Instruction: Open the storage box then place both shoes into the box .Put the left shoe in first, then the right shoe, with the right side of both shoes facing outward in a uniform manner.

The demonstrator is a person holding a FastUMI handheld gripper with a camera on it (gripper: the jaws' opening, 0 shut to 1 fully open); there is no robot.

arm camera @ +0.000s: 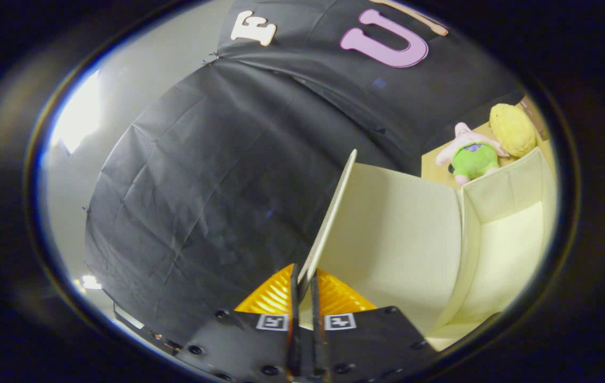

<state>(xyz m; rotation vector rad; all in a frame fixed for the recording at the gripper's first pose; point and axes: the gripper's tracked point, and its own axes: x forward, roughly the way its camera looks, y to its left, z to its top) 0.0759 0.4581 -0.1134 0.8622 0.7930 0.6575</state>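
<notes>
My gripper (305,282) is shut on the edge of the cream lid (387,234) of the storage box. Both orange fingers (273,295) press on the lid's thin edge, one on each side. The lid stands raised, nearly upright, running away from the fingers. To the right of the lid the open box (515,234) shows its pale cream inner walls and floor. No shoe lies inside the part of the box I see.
Beyond the box, a pink and green plush toy (470,154) and a yellow plush (512,129) lie on a tan surface (432,165). The black cloth wall (217,186) rises to the left of the lid.
</notes>
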